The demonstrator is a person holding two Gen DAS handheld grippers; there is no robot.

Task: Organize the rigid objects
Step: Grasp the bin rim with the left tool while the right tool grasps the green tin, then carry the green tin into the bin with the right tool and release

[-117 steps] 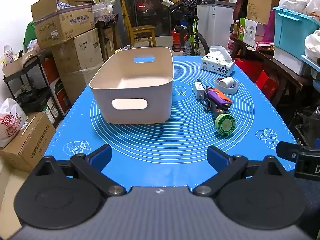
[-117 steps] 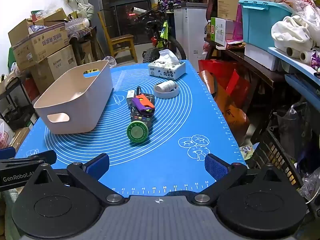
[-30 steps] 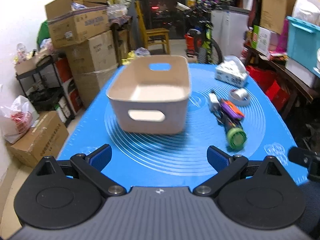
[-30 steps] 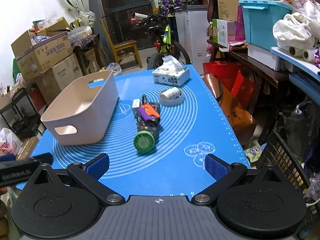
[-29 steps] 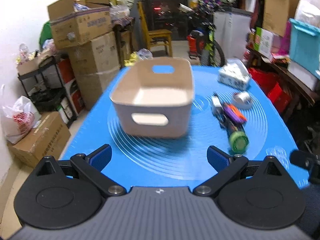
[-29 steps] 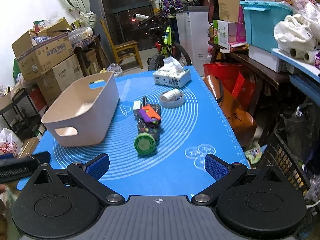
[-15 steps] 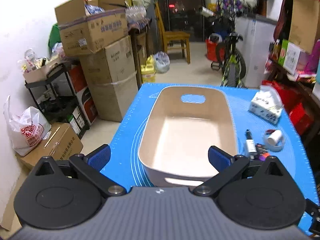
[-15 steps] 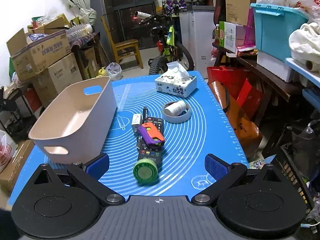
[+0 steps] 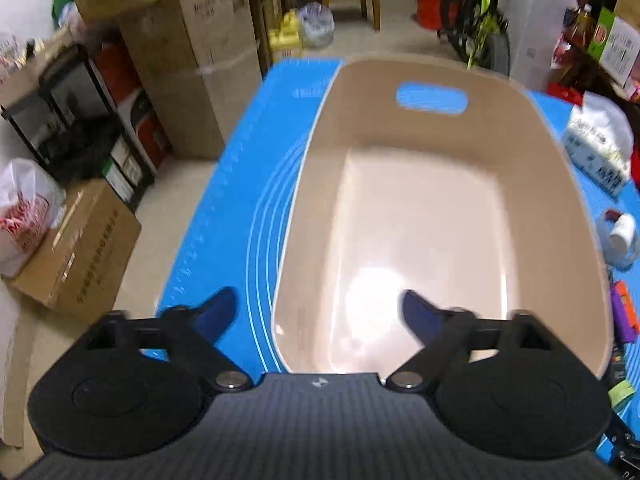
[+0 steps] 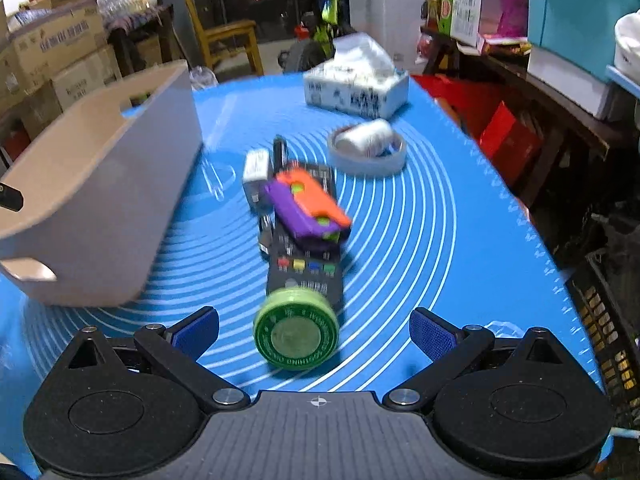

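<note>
An empty beige bin (image 9: pixel 440 208) with handle slots stands on the blue mat (image 9: pixel 240 200). My left gripper (image 9: pixel 316 312) is open, above the bin's near left rim, one finger on each side of the wall. In the right wrist view the bin (image 10: pixel 100 208) is at the left. A green round tin (image 10: pixel 296 332) lies on edge between the fingers of my open right gripper (image 10: pixel 314 328). Behind it lie a black remote (image 10: pixel 308 256), an orange and purple toy (image 10: pixel 308 208) on top, a small white box (image 10: pixel 256 172), and a tape ring (image 10: pixel 368 152) holding a white roll.
A tissue box (image 10: pixel 356 80) sits at the mat's far end. Cardboard boxes (image 9: pixel 188 52) and a shelf stand left of the table. Red bags, a dark crate (image 10: pixel 608 340) and a loaded shelf are at the right. A bicycle and chair stand beyond.
My left gripper has moved forward and up over the bin, now looking down into it. My right gripper has moved forward and lower, so the green tin now lies between its fingers.
</note>
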